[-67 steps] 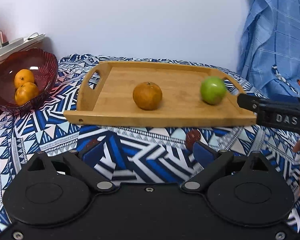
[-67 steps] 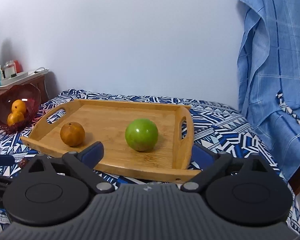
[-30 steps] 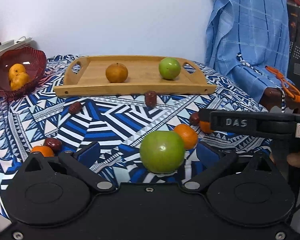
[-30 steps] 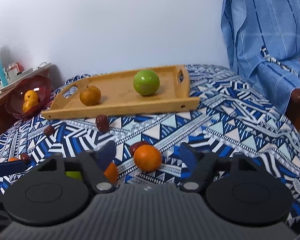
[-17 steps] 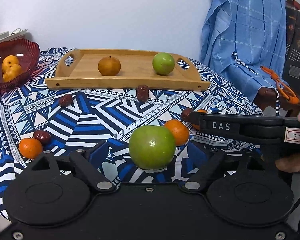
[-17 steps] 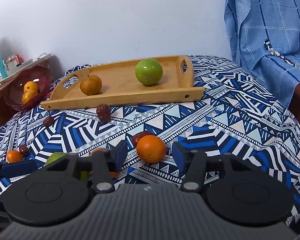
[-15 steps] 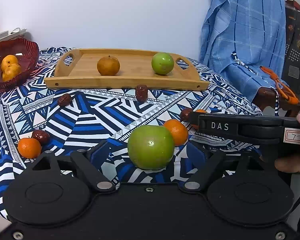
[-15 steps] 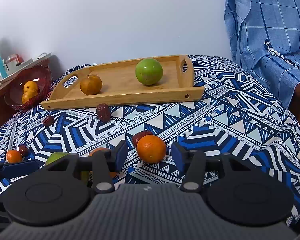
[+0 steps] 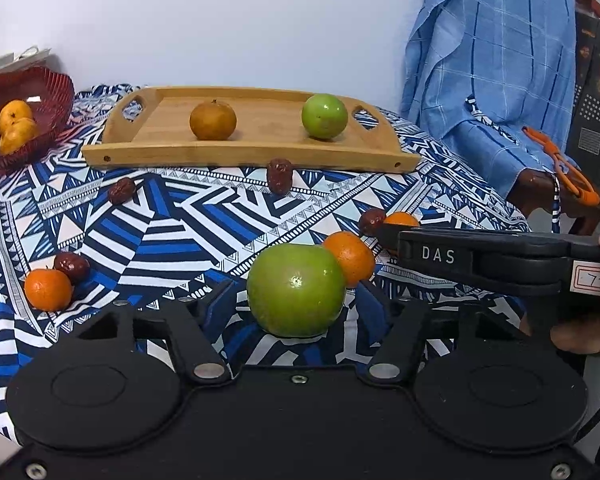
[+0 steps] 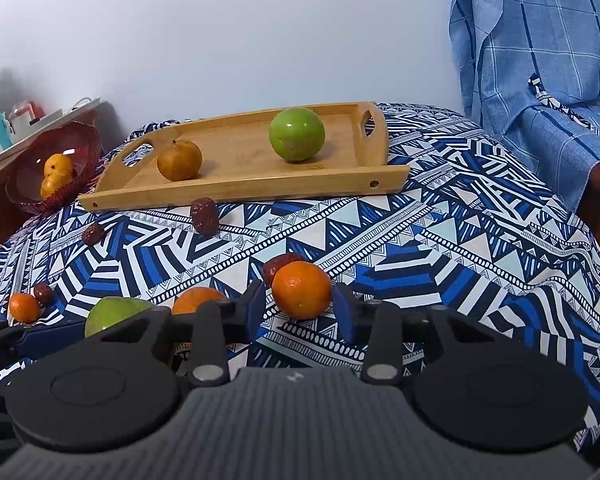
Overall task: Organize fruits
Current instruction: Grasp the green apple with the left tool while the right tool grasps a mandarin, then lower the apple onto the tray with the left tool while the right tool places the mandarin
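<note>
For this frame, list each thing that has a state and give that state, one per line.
Left gripper: jaws closing around the near green apple, pads not yet pressing.
Right gripper: jaws closing around a tangerine, small gaps left.
Near green apple: on the cloth.
Tangerine: on the cloth.
Tray: holds a brown fruit and a far green apple.
Red bowl: holds yellow-orange fruit.

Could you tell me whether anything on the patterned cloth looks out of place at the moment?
Yes: fruit lies loose on the cloth rather than gathered. Small oranges and dark red dates are scattered in front of the wooden tray, which holds only two fruits. Nothing looks damaged or spilled.
</note>
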Demonstrator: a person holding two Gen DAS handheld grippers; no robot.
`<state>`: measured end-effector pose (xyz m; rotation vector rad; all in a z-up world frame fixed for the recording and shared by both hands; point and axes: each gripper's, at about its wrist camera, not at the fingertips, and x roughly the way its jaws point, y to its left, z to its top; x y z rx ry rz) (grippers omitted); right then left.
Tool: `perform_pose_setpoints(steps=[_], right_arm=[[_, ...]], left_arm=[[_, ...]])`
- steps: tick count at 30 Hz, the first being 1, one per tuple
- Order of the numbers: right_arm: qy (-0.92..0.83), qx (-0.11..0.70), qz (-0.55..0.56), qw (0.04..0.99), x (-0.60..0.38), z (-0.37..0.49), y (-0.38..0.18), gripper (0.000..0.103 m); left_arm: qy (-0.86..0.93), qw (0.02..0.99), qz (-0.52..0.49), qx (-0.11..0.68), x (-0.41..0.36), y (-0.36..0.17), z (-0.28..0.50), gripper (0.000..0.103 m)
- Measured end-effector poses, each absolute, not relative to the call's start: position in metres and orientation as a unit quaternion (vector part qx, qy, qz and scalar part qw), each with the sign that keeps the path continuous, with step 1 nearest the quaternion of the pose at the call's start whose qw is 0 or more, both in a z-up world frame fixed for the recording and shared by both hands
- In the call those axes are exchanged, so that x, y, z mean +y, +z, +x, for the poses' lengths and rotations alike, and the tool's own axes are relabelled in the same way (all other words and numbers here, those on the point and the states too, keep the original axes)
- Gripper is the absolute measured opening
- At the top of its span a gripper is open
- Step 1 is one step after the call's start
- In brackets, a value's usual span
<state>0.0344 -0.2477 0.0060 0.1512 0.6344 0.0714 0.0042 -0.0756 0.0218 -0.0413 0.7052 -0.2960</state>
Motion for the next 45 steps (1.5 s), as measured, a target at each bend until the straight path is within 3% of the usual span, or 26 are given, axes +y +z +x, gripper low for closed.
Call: perform_pose_setpoints(steps=[14,24,45], right_arm=[[0.035,0.314,0.08,0.945,-0.249,0.036,0.005,0.046],[0.032,0.313,0.078,0.946,-0.249,0.036,0.006,0.037],[0.033,0.242,0.076,0.967,-0.259,0.049,0.035,0.036]], left_arm=[[-0.144,0.928,-0.028,0.342,-0.077,0.022,0.007,0.053],[-0.141,0.93,-0.028,0.338,-0.076,0.022,0.005,0.053],[-0.104,0.946,-0.042,0.304,-0.041,0.067,0.049,0.052]])
